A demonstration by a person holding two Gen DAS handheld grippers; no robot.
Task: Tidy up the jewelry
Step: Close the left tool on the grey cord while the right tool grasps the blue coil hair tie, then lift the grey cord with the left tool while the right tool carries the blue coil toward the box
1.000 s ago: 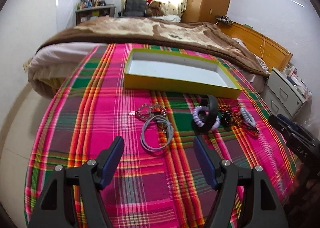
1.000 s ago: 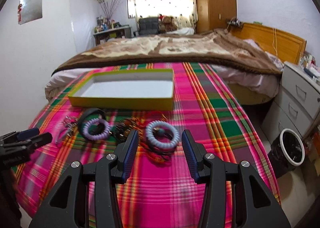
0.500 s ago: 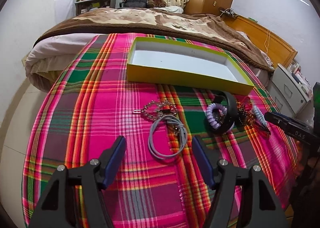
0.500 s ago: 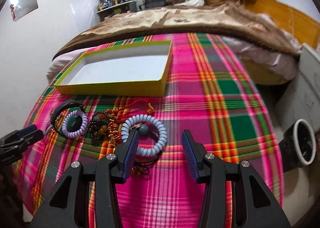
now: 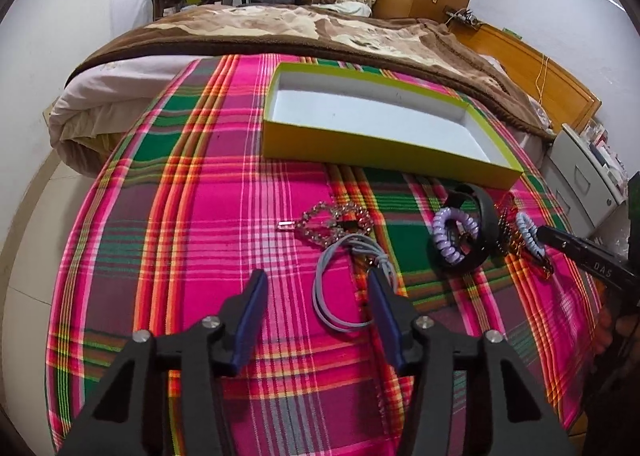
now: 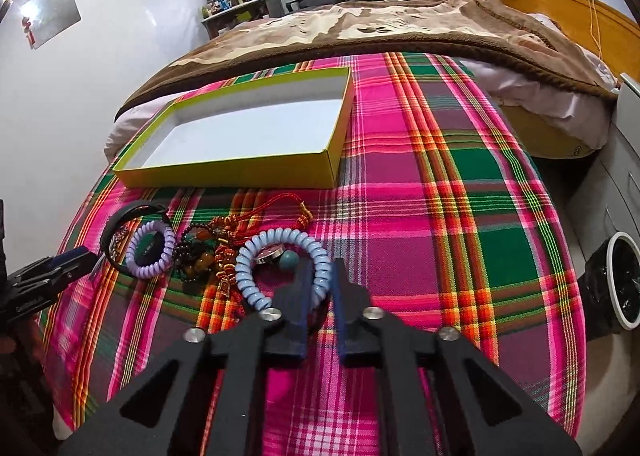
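Left gripper [image 5: 318, 282]: closing, grey loops [image 5: 344, 288] between its jaws, untouched.
Coils: two, lilac [image 6: 152, 250] and blue [image 6: 280, 264], near the spread's front edge.
Right gripper [image 6: 322, 276]: closing, pinching the blue coil's rim.
Beads [image 6: 208, 252]: tangled, uncountable.
Box [image 6: 224, 176]: one, behind; bare spread [image 6: 440, 216] rightward.

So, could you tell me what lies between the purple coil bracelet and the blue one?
In the right wrist view, a tangle of dark beads and red cord lies between the purple coil bracelet and the blue one.
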